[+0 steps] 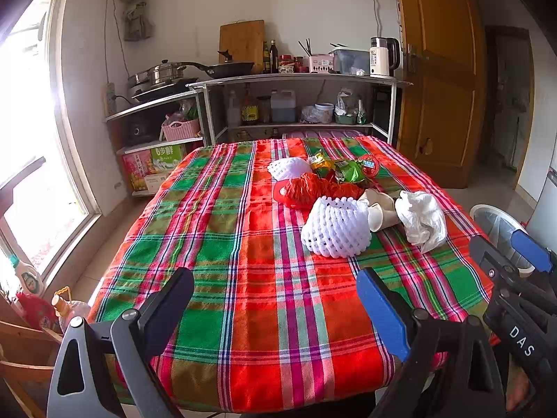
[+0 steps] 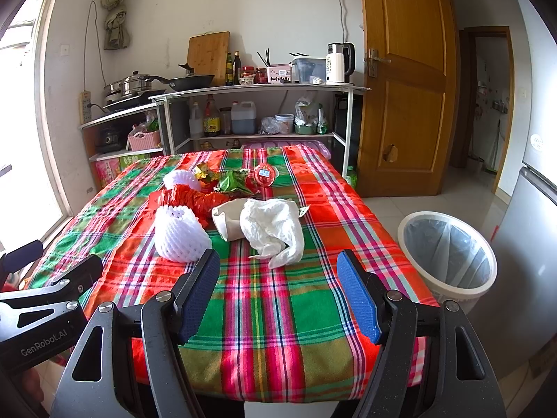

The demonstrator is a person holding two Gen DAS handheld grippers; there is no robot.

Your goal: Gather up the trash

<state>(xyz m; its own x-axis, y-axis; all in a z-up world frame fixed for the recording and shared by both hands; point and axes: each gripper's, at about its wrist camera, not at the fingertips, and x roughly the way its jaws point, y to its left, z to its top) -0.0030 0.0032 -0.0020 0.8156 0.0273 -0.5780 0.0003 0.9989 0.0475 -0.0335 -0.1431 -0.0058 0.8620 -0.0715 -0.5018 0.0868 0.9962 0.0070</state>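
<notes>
My left hand-held gripper (image 1: 275, 308) and right hand-held gripper (image 2: 278, 292) both spread, empty | trash pile (image 2: 236, 209) mid-bench (image 2: 278, 313), bin (image 2: 449, 254) on floor right | risk: flimsy tissue (image 2: 275, 230) slipping, dropping short.

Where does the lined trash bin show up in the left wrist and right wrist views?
Left wrist: trash bin at far right edge, partly hidden behind the right gripper.
Right wrist: bin in full view, right of the table.
Shared landmark: crumpled white bag.
</notes>
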